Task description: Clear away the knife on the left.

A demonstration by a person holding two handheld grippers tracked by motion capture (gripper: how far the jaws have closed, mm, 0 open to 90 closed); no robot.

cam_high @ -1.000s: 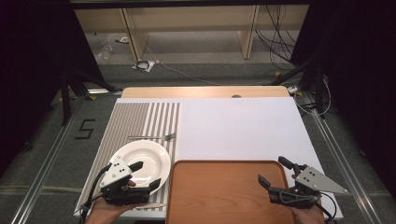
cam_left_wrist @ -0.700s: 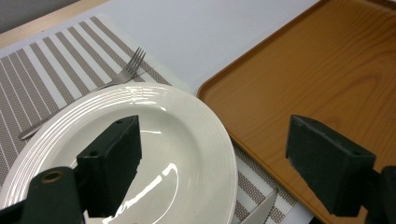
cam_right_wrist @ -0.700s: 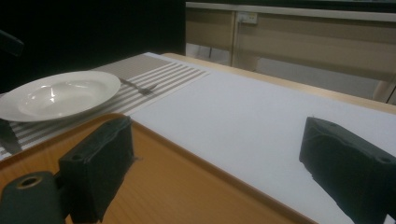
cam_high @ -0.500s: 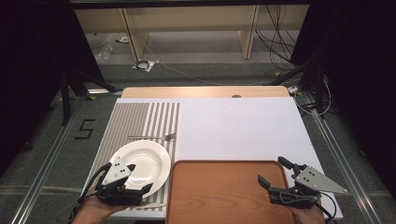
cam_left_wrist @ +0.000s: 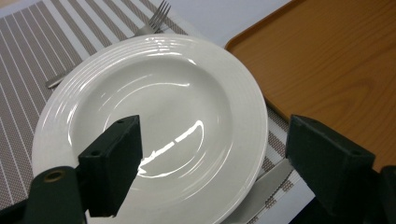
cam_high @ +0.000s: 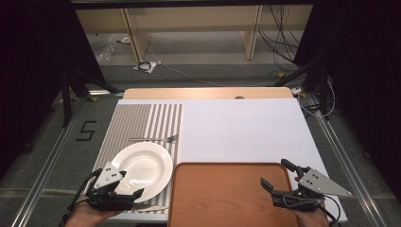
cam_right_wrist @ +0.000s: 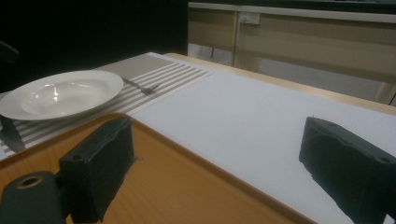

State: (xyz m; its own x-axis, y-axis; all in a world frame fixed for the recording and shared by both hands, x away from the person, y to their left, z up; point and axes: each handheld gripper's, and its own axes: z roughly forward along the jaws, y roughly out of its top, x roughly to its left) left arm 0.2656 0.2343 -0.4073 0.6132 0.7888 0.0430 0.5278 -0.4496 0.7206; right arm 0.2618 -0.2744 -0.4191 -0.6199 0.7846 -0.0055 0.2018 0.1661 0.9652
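Observation:
A white deep plate (cam_high: 142,169) (cam_left_wrist: 154,102) lies on the striped placemat (cam_high: 137,120) at the front left. My left gripper (cam_high: 128,183) (cam_left_wrist: 215,154) hovers over the plate's near rim, open, jaws wide apart and holding nothing. A fork (cam_high: 153,138) (cam_left_wrist: 156,18) lies just beyond the plate. A knife (cam_high: 150,208) (cam_left_wrist: 266,186) pokes out from under the plate's near edge. My right gripper (cam_high: 276,174) (cam_right_wrist: 224,163) stands open over the right part of the brown tray (cam_high: 222,198) (cam_right_wrist: 163,191), nothing between its jaws.
The white table cover (cam_high: 241,127) stretches behind the tray. The tray's left edge lies close beside the plate. Rails (cam_high: 42,170) run along both table sides, and the floor beyond holds cables (cam_high: 146,66) and shelving legs.
My left gripper has drawn back a little toward the front left corner, off the plate's middle. The plate and the right gripper have hardly moved.

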